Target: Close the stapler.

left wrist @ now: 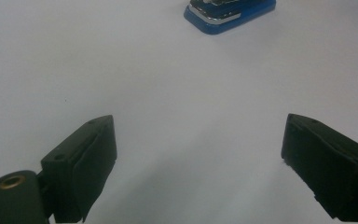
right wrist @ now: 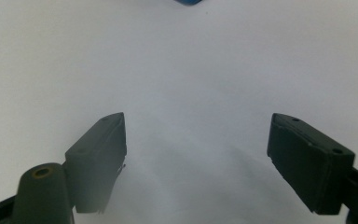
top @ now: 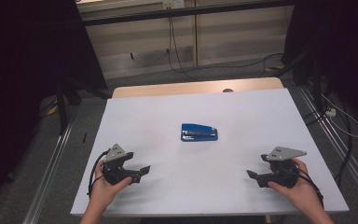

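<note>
1. You have one closed blue stapler with a silvery metal strip (top: 199, 132) lying flat on the white tabletop (top: 261, 112).
2. It sits near the centre, long side crosswise.

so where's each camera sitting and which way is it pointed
High view: above the person's side, looking forward and down on the white table; shows the left tool, right tool, both hands and forearms.
Left gripper view: rides the left tool, looking along its spread black jaws toward the blue stapler.
Right gripper view: rides the right tool, looking along its spread jaws; a blue corner at the top edge.
Shared: the stapler shows in the high and left gripper views.
</note>
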The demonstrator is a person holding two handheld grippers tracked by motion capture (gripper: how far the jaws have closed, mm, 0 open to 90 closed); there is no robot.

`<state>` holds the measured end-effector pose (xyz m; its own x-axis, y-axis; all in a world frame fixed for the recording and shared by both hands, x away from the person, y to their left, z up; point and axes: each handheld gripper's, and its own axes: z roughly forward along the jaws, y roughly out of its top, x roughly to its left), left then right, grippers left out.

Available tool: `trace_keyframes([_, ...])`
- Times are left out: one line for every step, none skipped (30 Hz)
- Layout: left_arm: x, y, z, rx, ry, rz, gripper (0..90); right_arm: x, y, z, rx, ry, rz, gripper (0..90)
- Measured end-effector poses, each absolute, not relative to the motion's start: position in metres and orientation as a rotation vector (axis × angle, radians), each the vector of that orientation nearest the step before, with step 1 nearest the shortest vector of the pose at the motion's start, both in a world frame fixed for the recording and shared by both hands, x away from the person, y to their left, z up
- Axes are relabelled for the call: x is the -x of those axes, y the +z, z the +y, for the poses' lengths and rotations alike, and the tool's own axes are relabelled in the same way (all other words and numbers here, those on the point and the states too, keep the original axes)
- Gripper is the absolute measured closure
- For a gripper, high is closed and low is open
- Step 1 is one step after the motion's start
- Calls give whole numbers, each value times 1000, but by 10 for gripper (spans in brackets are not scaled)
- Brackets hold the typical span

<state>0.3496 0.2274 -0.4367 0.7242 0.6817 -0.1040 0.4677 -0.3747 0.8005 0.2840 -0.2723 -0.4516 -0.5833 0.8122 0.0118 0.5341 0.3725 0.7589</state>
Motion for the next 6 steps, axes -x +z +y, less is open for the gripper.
trace_keyframes([-350,-437,228,-2040,305,872,101,-284,-452,-273,-1178,1059,2269,196])
trace_keyframes([-351,-437,228,-2036,303,875,99,-285,-452,-273,-1181,1064,2264,191])
trace_keyframes([-352,-437,228,-2041,309,874,99,-285,-452,-273,-1186,1069,2262,189])
trace_keyframes([-353,-438,228,-2040,307,877,98,-285,-452,-273,-1190,1067,2258,186])
trace_keyframes([-353,-439,227,-2039,302,881,96,-285,-453,-273,-1187,1073,2257,183])
trace_keyframes([-354,-439,227,-2042,301,881,94,-285,-453,-273,-1187,1073,2257,183])
